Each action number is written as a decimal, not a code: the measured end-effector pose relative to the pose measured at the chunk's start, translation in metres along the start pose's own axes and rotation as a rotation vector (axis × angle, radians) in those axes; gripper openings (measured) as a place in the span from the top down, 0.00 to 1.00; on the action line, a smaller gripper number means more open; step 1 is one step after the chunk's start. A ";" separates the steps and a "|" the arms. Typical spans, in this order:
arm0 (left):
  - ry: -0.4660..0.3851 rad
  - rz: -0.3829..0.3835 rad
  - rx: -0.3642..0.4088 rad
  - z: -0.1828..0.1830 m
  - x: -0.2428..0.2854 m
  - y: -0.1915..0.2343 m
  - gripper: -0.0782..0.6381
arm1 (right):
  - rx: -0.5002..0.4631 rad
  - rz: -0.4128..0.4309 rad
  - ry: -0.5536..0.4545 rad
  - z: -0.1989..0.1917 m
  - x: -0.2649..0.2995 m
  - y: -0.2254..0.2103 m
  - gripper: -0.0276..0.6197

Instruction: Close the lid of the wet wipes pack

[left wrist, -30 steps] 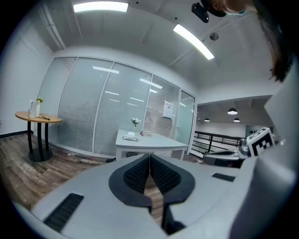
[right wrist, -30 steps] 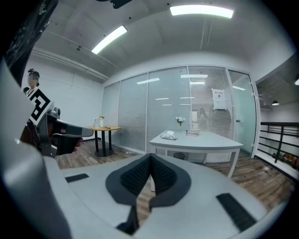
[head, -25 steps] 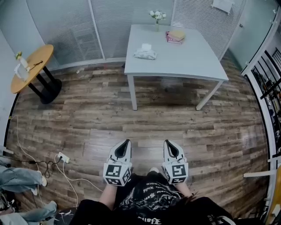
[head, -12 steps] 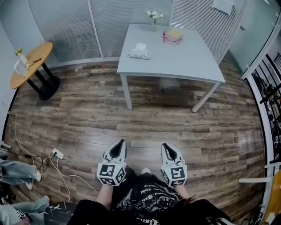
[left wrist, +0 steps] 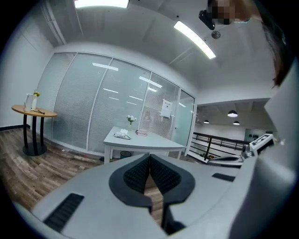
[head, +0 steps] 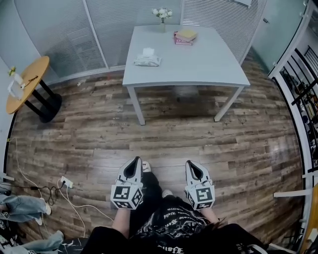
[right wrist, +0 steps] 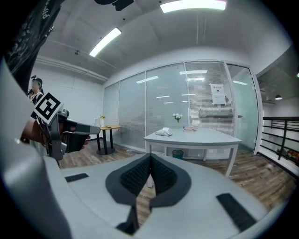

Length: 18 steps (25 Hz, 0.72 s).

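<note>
The wet wipes pack (head: 147,59) lies on the far left part of a pale grey table (head: 198,64), with a white wipe or lid sticking up from its top. The pack also shows small in the left gripper view (left wrist: 122,135) and the right gripper view (right wrist: 164,133). Both grippers are held low near the person's body, well short of the table. My left gripper (head: 136,164) is shut with nothing in it. My right gripper (head: 193,164) is shut and empty as well.
Books (head: 183,36) and a small vase of white flowers (head: 162,14) stand at the table's far side. A round wooden side table (head: 25,84) is at the left. A power strip with cables (head: 63,183) lies on the wood floor. A railing (head: 303,94) runs along the right.
The view has shifted so the table sits further left and slightly nearer. Both grippers stay shut at the same place near the body.
</note>
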<state>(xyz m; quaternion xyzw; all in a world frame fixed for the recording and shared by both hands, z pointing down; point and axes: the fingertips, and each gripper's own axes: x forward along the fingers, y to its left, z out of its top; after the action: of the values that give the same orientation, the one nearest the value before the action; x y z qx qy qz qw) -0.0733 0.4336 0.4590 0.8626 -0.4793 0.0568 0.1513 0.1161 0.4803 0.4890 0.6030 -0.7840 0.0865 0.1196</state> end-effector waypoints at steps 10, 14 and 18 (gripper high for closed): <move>0.024 -0.012 -0.045 0.016 0.083 0.073 0.88 | 0.046 -0.094 0.004 0.020 0.071 -0.030 0.96; 0.022 -0.073 -0.024 0.036 0.128 0.102 0.88 | 0.043 -0.105 0.010 0.036 0.123 -0.031 0.96; 0.007 -0.129 0.026 0.062 0.169 0.131 0.88 | 0.021 -0.124 0.027 0.052 0.172 -0.024 0.96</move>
<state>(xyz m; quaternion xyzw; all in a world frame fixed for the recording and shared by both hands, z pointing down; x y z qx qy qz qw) -0.0969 0.2123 0.4682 0.8934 -0.4212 0.0563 0.1454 0.0930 0.3009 0.4891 0.6505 -0.7424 0.0953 0.1290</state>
